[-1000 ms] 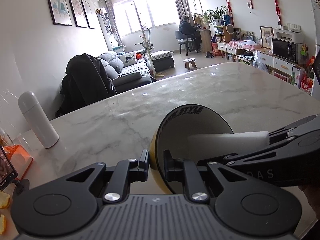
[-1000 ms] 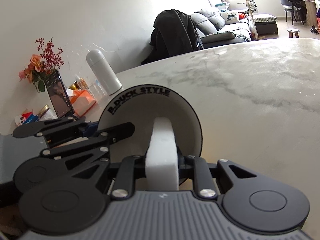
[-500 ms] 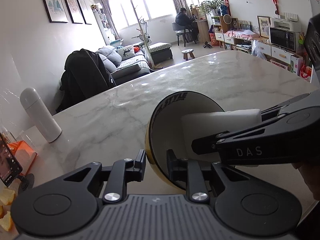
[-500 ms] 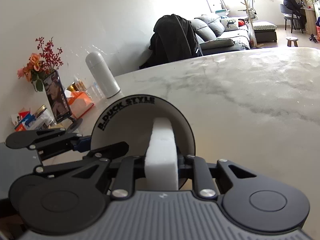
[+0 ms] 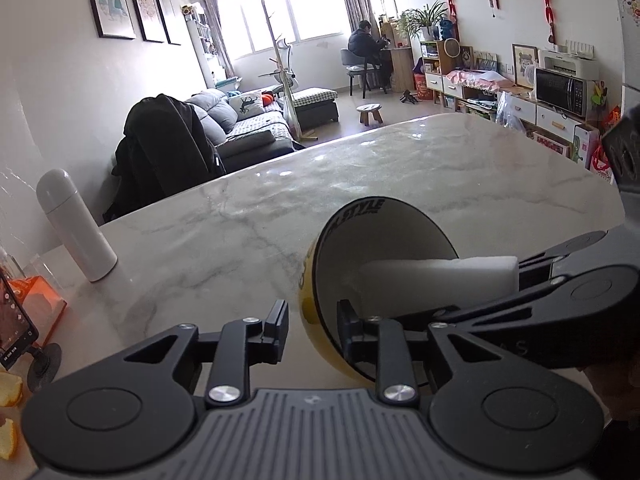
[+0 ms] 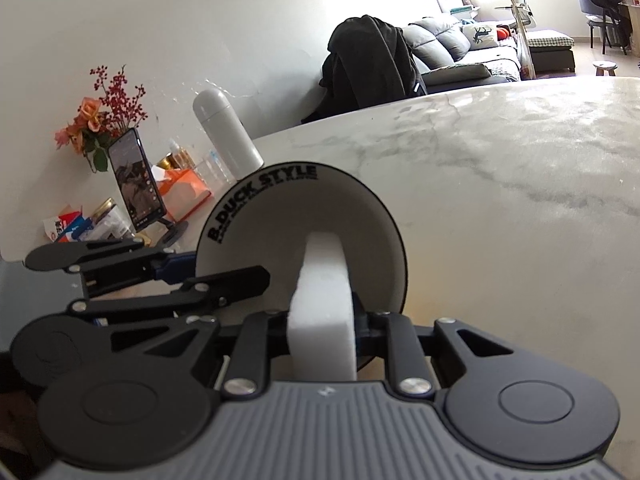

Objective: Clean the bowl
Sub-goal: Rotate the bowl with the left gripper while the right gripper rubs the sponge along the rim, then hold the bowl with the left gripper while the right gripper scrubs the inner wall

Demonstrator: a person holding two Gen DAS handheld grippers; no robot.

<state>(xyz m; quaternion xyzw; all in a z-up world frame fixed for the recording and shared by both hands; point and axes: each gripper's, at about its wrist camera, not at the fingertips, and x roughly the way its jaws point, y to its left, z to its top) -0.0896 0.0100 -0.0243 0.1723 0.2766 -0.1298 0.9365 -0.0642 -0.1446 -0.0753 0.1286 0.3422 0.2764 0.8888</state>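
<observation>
A bowl (image 5: 348,248), yellow outside and white inside with a black lettered rim, stands tipped on its side on the marble table (image 5: 400,176). My left gripper (image 5: 312,326) straddles its near rim. Its jaws are opening; the left finger (image 5: 276,328) stands apart from the yellow wall, and the other finger is inside the bowl. My right gripper (image 6: 322,324) is shut on a white sponge (image 6: 324,280), whose far end lies against the bowl's (image 6: 280,216) white inside. In the left wrist view the sponge (image 5: 440,274) reaches in from the right.
A white flask (image 5: 76,228) stands at the table's left edge. Beside it are an orange tissue box (image 6: 184,192), a phone on a stand (image 6: 138,182), flowers and small jars. Orange peel (image 5: 10,388) lies at the near left. Bare marble stretches beyond the bowl.
The left gripper's fingers, close together on the bowl's rim a second ago, have spread apart. The sponge has stayed inside the bowl, and the right gripper has kept its grip.
</observation>
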